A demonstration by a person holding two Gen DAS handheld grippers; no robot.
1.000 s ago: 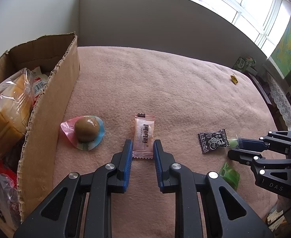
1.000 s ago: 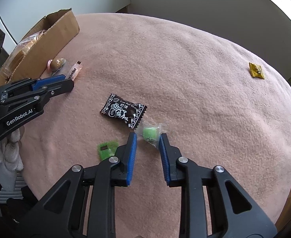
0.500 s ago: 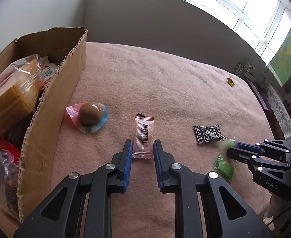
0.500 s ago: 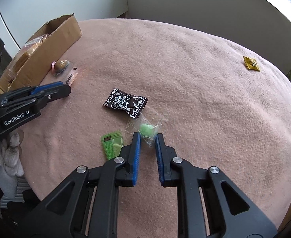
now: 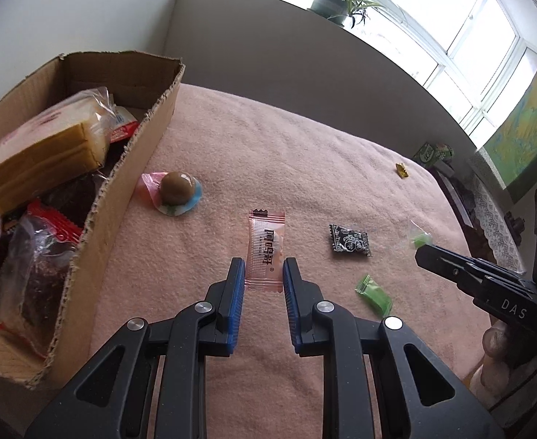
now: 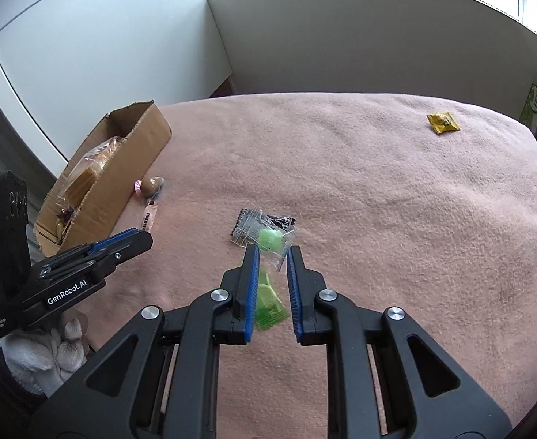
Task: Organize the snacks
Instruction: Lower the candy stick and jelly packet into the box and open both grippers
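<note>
So the right gripper [image 6: 272, 252] is clamped on a clear-wrapped candy with a green centre [image 6: 268, 238], pinched by the wrapper's near edge between the blue pads, and the candy is lifted clear of the pink fleece blanket [image 6: 378, 201]. Its jaws have just been closing, with the wrapper caught between them. Right behind the held candy a black patterned sweet packet [image 6: 281, 221] is seen lying flat, and a flat green packet [image 6: 268, 303] is seen on the blanket under the fingers.

The left gripper [image 5: 264, 269] is held nearly together, with only a narrow gap left. A pale pink sachet with red print [image 5: 266, 248] is framed in that gap, but whether it's actually pinched or just lying underneath can't be told from here.

An open cardboard box [image 5: 136, 168], already stuffed with wrapped snacks, is parked off to the left, and a round brown sweet on a pink-and-blue wrapper [image 5: 175, 192] sits just beside its wall. A small yellow packet [image 6: 443, 123] is left way out on the far side, well apart from everything.
</note>
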